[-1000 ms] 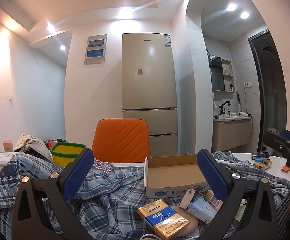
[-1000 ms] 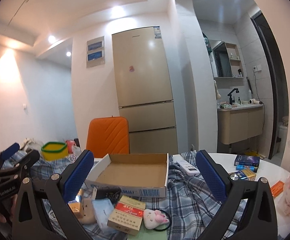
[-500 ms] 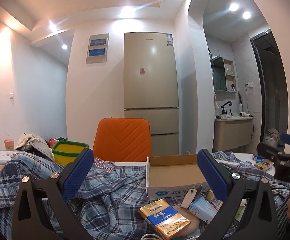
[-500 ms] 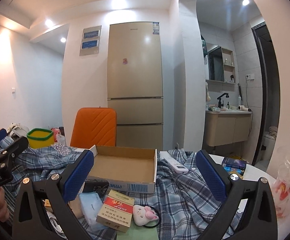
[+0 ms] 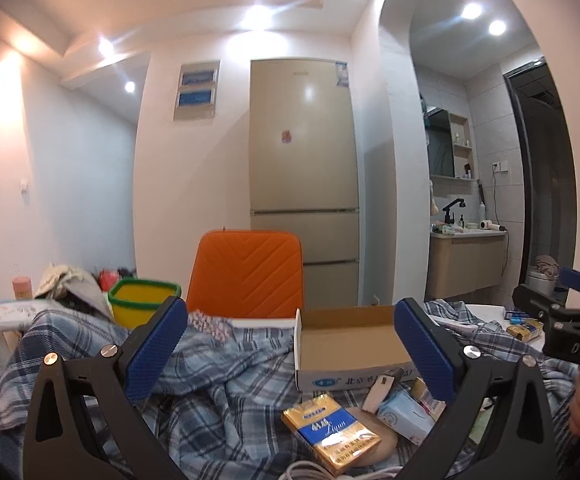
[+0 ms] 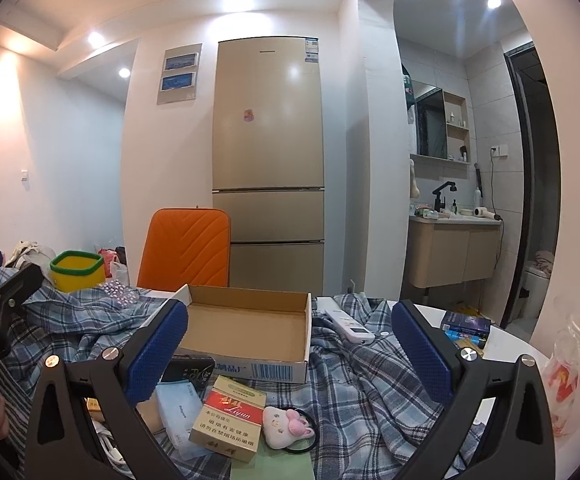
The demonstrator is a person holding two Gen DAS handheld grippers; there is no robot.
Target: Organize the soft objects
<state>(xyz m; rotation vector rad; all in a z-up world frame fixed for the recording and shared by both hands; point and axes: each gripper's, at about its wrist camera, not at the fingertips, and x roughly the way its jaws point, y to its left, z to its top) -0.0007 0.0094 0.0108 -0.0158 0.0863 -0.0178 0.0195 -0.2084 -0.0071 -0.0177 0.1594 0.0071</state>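
Left gripper [image 5: 290, 344] spread wide, holding nothing; right gripper [image 6: 290, 344] likewise wide and empty. Both hover over the plaid cloth [image 6: 369, 376]. Open cardboard box [image 6: 246, 326] at 12 o'clock in the right wrist view; plush hair tie [image 6: 286, 426] lies at 6 o'clock, touching the red carton [image 6: 230, 416].

The right gripper [image 6: 290, 344] gapes over a cardboard box [image 6: 246, 326]; a plush hair tie [image 6: 286, 428] lies at six o'clock on plaid cloth [image 6: 353, 380].
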